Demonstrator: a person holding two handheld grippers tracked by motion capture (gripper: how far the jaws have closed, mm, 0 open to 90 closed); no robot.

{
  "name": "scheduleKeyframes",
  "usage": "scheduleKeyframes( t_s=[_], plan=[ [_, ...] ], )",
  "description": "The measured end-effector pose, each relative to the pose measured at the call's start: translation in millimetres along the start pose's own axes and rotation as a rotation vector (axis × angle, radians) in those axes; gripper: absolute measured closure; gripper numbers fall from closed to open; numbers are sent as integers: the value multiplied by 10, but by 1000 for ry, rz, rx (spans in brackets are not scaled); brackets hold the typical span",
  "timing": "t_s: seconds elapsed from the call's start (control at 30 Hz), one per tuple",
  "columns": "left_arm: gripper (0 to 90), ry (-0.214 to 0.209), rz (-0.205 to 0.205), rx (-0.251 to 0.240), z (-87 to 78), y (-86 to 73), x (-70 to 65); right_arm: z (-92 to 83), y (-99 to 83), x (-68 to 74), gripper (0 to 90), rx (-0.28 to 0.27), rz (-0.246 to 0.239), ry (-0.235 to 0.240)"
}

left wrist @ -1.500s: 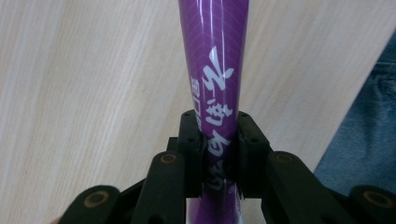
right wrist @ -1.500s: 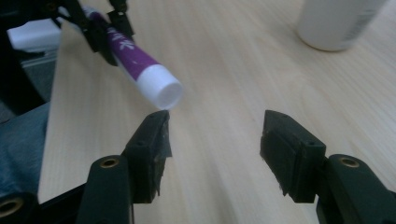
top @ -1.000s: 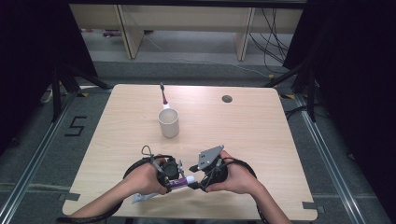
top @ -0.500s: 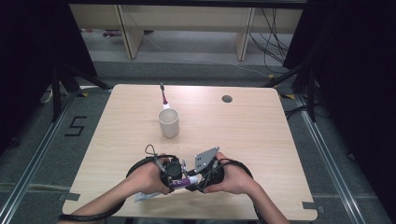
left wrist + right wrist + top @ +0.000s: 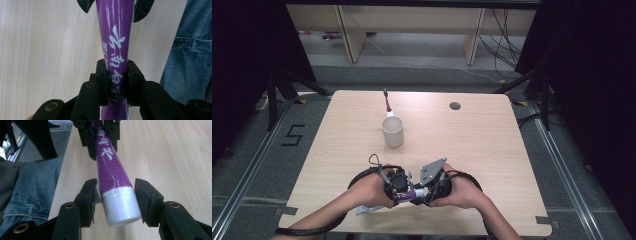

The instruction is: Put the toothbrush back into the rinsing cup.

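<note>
Pale wood tabletop runs under everything, and my two grippers meet at the lower middle of the high view, near the table's front edge. My left gripper [image 5: 117, 75] is clenched on the flat tail end of the purple tube [image 5: 116, 37], pads pressing both sides. My right gripper [image 5: 116, 195] has just been closing, with the tube's white cap [image 5: 121, 205] between its jaws; there is a gap on each side of the cap, so I read it as not yet gripping (the right-hand pad looks very close, and I can't be sure it isn't brushing).

What matters for the next move: the tube's long axis runs straight from one gripper to the other, cap end toward the right one, so the right is plainly the one to take the cap.

Farther up the high view stands a cup [image 5: 392, 131] with a toothbrush [image 5: 387, 104] leaning out, well apart from both hands.
</note>
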State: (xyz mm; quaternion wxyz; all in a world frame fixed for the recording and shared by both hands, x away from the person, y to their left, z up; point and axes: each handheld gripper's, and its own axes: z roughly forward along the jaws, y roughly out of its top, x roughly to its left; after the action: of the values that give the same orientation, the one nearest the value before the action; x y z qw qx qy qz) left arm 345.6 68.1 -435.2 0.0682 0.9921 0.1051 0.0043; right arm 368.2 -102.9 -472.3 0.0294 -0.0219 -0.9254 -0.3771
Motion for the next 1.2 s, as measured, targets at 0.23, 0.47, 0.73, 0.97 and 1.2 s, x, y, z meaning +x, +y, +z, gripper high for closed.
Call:
scheduleKeyframes(
  t_s=[0.23, 0.47, 0.73, 0.97, 1.2],
  plan=[
    [753, -2, 16, -5, -35, 24, -21, 9, 6, 9, 545, -2, -19, 0],
    [753, -5, 16, -14, -67, 24, -26, 18, -15, 30, 555, 14, 5, 10],
    [753, -14, 22, -17, -76, 36, -17, 10, -18, 36, 590, 11, 16, 26],
    [753, -19, 29, -19, -101, 74, -3, -20, -15, -2, 592, -34, -19, 39],
    [753, -15, 44, -17, -130, 105, -9, -63, -43, 29, 603, -55, -7, 21]
  ],
)
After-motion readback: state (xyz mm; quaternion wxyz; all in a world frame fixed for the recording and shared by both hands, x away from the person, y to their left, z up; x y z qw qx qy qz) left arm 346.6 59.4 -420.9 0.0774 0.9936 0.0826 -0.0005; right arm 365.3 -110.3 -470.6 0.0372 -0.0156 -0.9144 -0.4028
